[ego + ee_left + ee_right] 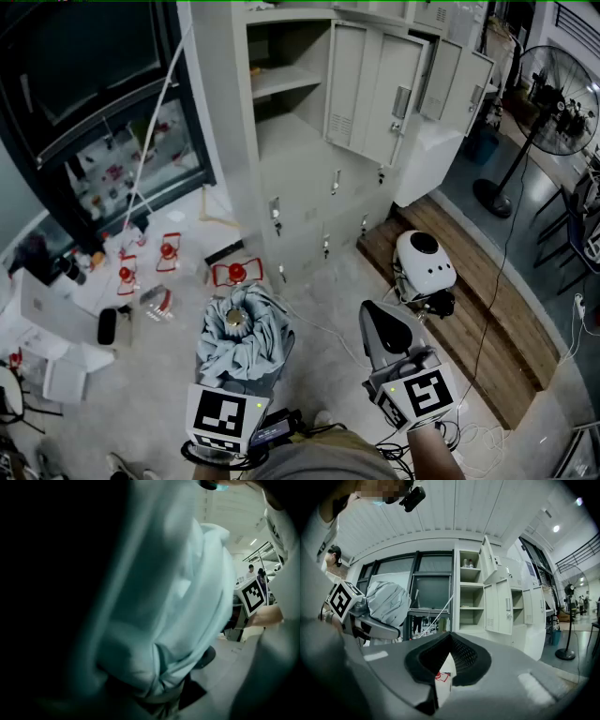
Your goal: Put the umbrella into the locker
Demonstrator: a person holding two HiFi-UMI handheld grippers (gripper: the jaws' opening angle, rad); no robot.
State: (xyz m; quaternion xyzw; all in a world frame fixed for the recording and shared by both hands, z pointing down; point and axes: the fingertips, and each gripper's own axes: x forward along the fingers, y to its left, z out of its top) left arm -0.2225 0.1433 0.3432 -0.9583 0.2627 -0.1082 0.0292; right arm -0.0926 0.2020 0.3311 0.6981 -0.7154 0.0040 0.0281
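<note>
The left tool (246,364) grips a pale blue-grey fabric folding umbrella (234,333), its jaws spread around the bunched cloth, and holds it in front of the person, pointing towards the locker and well short of it. The right tool (378,317) is closed with nothing between its jaws, just to the right of the umbrella.

Ahead stands a tall pale grey metal locker (309,178). Its upper left column is open, with shelves showing, and several doors (375,89) on the upper right hang open. The lower doors are shut.

There are two tools, one umbrella, one black floor fan (561,101) at the far right, and one white rounded machine (424,262) on a wooden platform (497,328) beside the locker.

Only the right gripper view shows two small objects (467,563) on the locker's top shelf; what they are is unclear. The left gripper view is almost filled by blurred umbrella fabric, with the right tool's black-and-white marker cube (253,596) at its edge. Only the head view shows the floor (169,375), with small red items scattered at the left.
</note>
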